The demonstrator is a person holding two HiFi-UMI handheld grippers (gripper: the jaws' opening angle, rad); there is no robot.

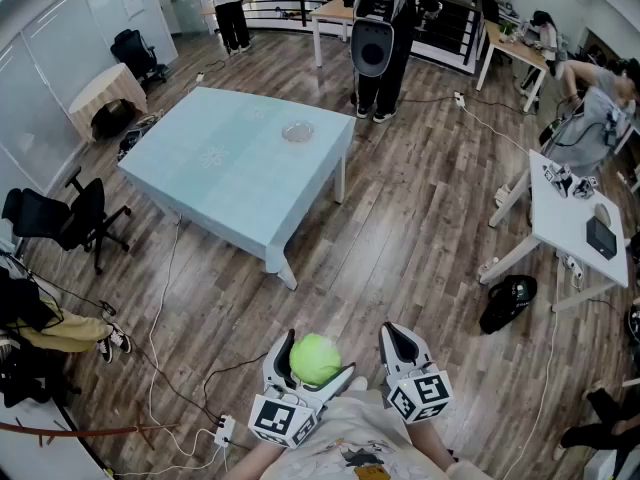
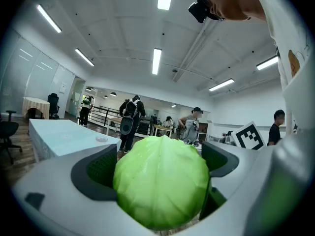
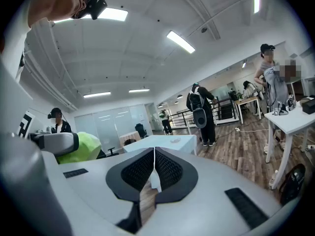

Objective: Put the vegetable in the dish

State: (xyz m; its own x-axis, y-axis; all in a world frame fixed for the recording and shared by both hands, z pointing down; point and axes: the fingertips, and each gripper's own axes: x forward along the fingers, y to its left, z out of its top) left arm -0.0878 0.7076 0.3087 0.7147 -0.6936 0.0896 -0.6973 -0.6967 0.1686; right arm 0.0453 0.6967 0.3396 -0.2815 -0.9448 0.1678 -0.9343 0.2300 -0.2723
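A round green cabbage (image 1: 315, 359) sits between the jaws of my left gripper (image 1: 308, 363), which is shut on it, held close to my body above the wooden floor. In the left gripper view the cabbage (image 2: 161, 181) fills the gap between the two black pads (image 2: 94, 171). My right gripper (image 1: 401, 346) is beside it, shut with nothing held; its pads (image 3: 140, 170) meet at the tips. The clear glass dish (image 1: 297, 132) lies far ahead on the light blue table (image 1: 230, 168), near its right edge. From the right gripper view the cabbage (image 3: 81, 146) shows at the left.
A person with a backpack (image 1: 380, 38) stands just beyond the table. A white desk (image 1: 575, 218) with devices is at the right, a black bag (image 1: 508, 303) on the floor by it. Office chairs (image 1: 70, 218) stand left. Cables and a power strip (image 1: 224, 430) lie on the floor.
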